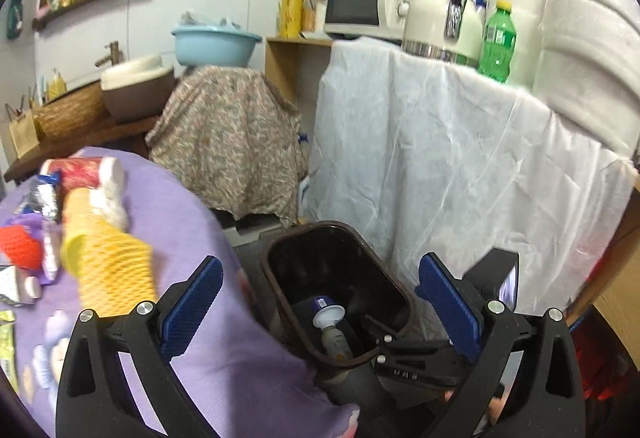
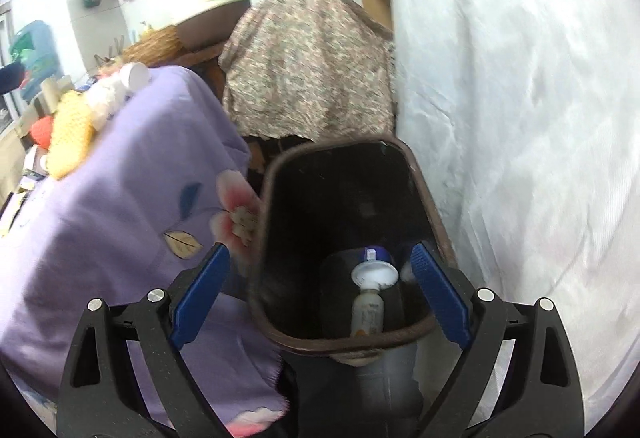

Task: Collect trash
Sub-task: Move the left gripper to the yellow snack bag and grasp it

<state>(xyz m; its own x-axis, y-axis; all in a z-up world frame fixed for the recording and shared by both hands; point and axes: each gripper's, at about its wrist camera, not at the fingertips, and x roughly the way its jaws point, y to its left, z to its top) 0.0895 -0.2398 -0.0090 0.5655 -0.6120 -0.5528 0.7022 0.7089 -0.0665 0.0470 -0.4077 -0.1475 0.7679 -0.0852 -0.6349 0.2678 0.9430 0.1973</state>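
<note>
Over on the left, the purple cloth [image 1: 168, 206] carries a heap of litter: a yellow mesh sleeve [image 1: 112, 262], a red net [image 1: 18, 248], a foil wrapper [image 1: 46, 198]. The left gripper [image 1: 318, 304] hangs with fingers spread wide, nothing between them. Just right of the cloth stands the dark bin [image 2: 340, 206], a small white-capped bottle [image 2: 370, 302] lying at its bottom. The right gripper [image 2: 320, 298] hovers over the bin's near rim, fingers also spread, empty. Far right, a white sheet [image 2: 520, 118] hangs.
</note>
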